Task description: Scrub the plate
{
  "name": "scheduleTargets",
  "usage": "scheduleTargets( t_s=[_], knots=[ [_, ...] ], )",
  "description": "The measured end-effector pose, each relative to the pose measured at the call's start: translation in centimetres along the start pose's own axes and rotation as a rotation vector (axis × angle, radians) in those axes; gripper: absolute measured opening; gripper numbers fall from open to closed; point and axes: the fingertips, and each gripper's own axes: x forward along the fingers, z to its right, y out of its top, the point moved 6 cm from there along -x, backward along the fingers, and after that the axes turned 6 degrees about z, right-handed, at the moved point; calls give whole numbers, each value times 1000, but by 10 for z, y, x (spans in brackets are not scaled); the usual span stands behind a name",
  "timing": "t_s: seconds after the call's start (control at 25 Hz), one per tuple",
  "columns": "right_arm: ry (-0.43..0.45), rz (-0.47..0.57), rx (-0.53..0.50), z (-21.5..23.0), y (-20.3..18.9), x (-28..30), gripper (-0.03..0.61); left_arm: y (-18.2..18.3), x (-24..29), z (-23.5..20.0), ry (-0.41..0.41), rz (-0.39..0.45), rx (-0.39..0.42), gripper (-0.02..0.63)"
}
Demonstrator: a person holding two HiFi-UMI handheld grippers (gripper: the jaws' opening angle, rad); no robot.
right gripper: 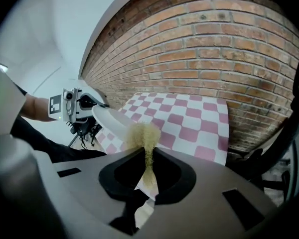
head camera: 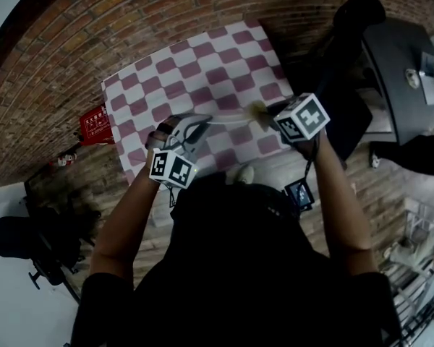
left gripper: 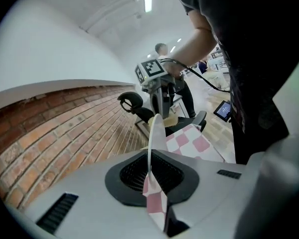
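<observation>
A white plate hangs above the table with the pink-and-white checked cloth. My left gripper is shut on the plate's left rim. In the left gripper view the plate stands edge-on between the jaws of the left gripper. My right gripper is shut on a yellow scrub sponge at the plate's right end. In the right gripper view the sponge rises from the right gripper and touches the plate, with the left gripper behind it.
Brick floor surrounds the table. A red box lies to the left, with a black office chair further down on that side. A dark desk stands at the right. A small lit screen sits near my right forearm.
</observation>
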Motion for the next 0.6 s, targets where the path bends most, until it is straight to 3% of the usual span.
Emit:
scheduleTargets(
  t_s=[0.16,0.36,0.6],
  knots=[
    [-56,16,81,17,-14,19,44,-18,1,8,-35,14,-142,21],
    [-54,163,231,25,-16,31,44,-46,3,2,-37,43,-481,21],
    [-121,247,272,24,-14,38,44,-90,8,3,-54,72,-893,20]
  ],
)
